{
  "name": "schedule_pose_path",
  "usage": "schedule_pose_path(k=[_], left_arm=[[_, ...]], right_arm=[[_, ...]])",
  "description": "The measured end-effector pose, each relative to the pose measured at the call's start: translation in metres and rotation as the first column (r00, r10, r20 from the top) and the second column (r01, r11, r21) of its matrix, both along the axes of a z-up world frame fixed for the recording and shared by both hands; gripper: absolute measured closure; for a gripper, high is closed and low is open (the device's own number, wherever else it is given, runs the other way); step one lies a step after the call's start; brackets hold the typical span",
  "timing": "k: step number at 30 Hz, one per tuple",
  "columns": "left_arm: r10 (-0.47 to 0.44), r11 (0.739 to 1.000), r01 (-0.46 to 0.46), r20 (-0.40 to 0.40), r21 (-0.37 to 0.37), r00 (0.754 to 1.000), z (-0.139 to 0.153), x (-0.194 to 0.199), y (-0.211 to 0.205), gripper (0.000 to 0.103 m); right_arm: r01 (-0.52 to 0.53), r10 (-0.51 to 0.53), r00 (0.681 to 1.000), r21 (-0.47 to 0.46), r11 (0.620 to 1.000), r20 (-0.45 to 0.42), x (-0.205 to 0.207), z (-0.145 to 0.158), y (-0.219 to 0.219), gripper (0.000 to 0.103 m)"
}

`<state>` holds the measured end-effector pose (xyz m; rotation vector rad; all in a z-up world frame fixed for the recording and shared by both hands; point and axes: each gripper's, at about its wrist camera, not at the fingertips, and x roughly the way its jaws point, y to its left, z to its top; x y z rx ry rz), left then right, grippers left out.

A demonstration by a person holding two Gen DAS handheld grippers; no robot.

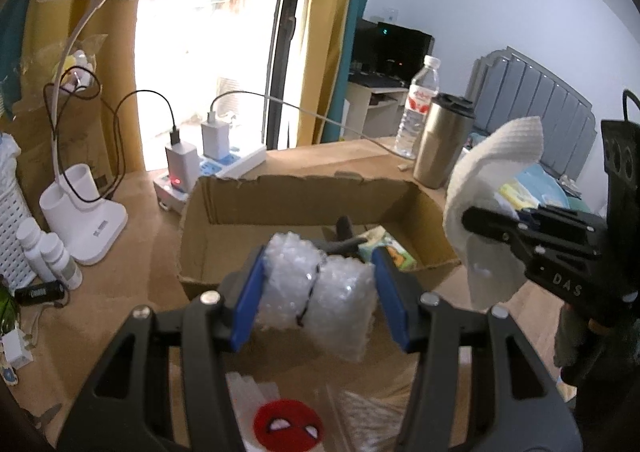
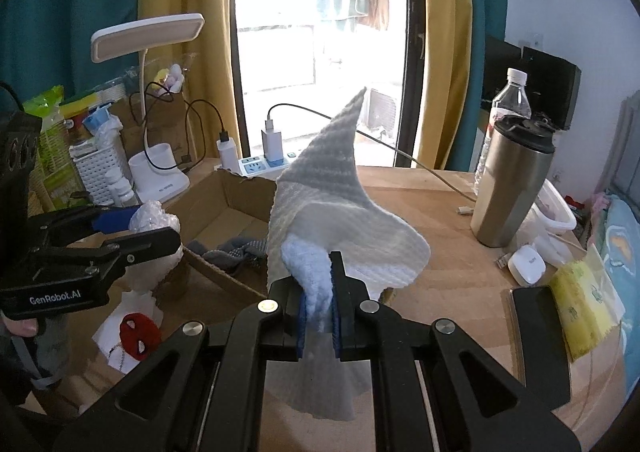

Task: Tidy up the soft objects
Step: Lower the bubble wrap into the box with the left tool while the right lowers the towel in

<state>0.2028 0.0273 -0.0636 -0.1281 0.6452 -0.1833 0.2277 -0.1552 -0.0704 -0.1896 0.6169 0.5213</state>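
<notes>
Squeezing the light, springy bubble wrap roll (image 1: 318, 288) across its middle, the left claw (image 1: 318, 292) grips it; the right claw (image 2: 319, 308) pinches a limp white cloth (image 2: 332, 212) near the cardboard box (image 1: 280, 196).

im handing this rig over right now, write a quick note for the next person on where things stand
Left gripper: shut on bubble wrap bundle, held at the near edge of the cardboard box.
Right gripper: shut on white cloth, held up right of the box.
Done: grey sock and a tissue pack lie in the box.
Left: drop both held items in; the red spider mask waits on the table.
</notes>
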Motion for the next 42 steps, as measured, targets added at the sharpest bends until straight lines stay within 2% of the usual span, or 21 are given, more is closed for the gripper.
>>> schedule_pose_path(k=[11,20,28,30,32,35,39,42], left_arm=[[0.033,0.999,-0.033,-0.001,0.010,0.999,-0.006,0.027,0.013,0.048],[0.110,0.994,-0.110,-0.008,0.013,0.994,-0.019,0.050,0.037,0.048],[0.126,0.992,-0.126,-0.022,0.016,0.992,-0.031,0.061,0.042,0.047],[0.126,0.992,-0.125,-0.024,0.013,0.992,-0.032,0.062,0.043,0.047],[0.127,0.992,-0.126,-0.031,0.010,0.991,-0.034,0.064,0.043,0.047],[0.129,0.992,-0.129,-0.053,0.015,0.990,-0.038,0.067,0.042,0.045],[0.131,0.991,-0.130,-0.046,0.013,0.990,-0.036,0.065,0.041,0.034],[0.125,0.992,-0.125,-0.033,0.008,0.992,-0.032,0.062,0.040,0.031]], right_arm=[[-0.010,0.011,1.000,0.028,1.000,-0.024,0.034,-0.010,0.011,0.092],[-0.102,0.104,0.992,0.035,0.994,-0.073,0.058,-0.023,0.040,0.092],[-0.159,0.161,0.983,0.034,0.987,-0.089,0.067,-0.025,0.061,0.091],[-0.170,0.172,0.980,0.024,0.985,-0.101,0.068,-0.028,0.064,0.085],[-0.169,0.170,0.979,0.017,0.985,-0.114,0.069,-0.031,0.066,0.066],[-0.148,0.149,0.982,0.020,0.989,-0.115,0.070,-0.031,0.065,0.046],[-0.113,0.115,0.988,0.030,0.993,-0.101,0.072,-0.025,0.060,0.044],[-0.094,0.097,0.991,0.035,0.995,-0.093,0.070,-0.020,0.055,0.044]])
